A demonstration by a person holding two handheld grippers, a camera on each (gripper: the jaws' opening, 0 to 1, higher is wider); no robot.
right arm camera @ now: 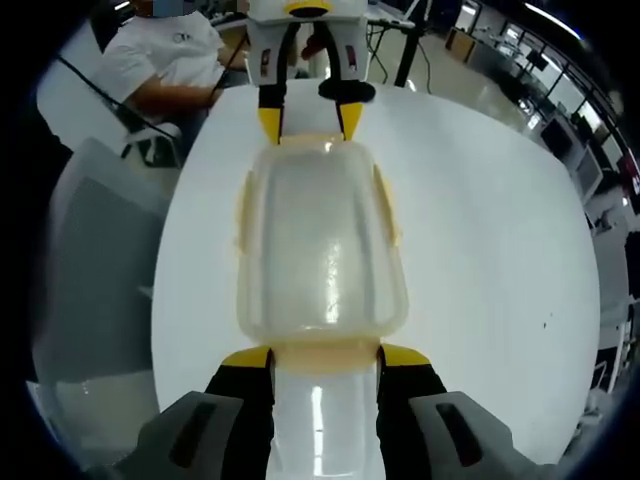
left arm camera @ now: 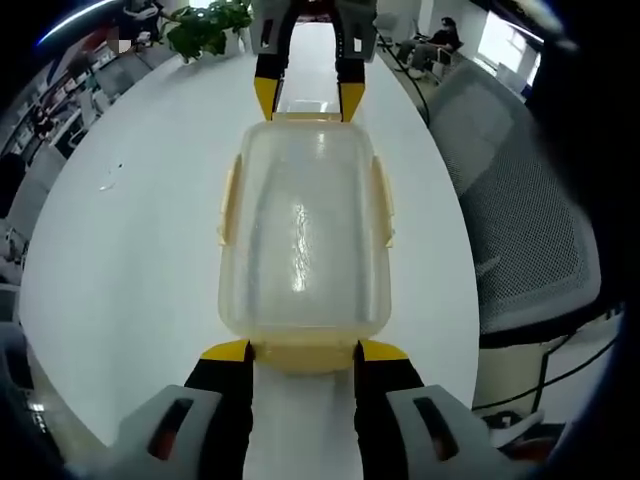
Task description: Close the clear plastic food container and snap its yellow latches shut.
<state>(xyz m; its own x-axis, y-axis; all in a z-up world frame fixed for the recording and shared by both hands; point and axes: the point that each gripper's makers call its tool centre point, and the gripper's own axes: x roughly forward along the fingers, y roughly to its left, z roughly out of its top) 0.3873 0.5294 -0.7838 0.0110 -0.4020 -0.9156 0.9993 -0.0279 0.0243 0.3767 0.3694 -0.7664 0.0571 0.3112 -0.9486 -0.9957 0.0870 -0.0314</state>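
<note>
Lidded clear container [left arm camera: 304,240] on white counter [left arm camera: 130,230]. Left gripper [left arm camera: 303,352] jaws spread at its near end latch; right gripper [left arm camera: 305,98] opposite, at far end.

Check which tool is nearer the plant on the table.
Right. The plant stands just beside the right tool at the container's far end. The left tool is at the near end, the container's whole length further off.
</note>
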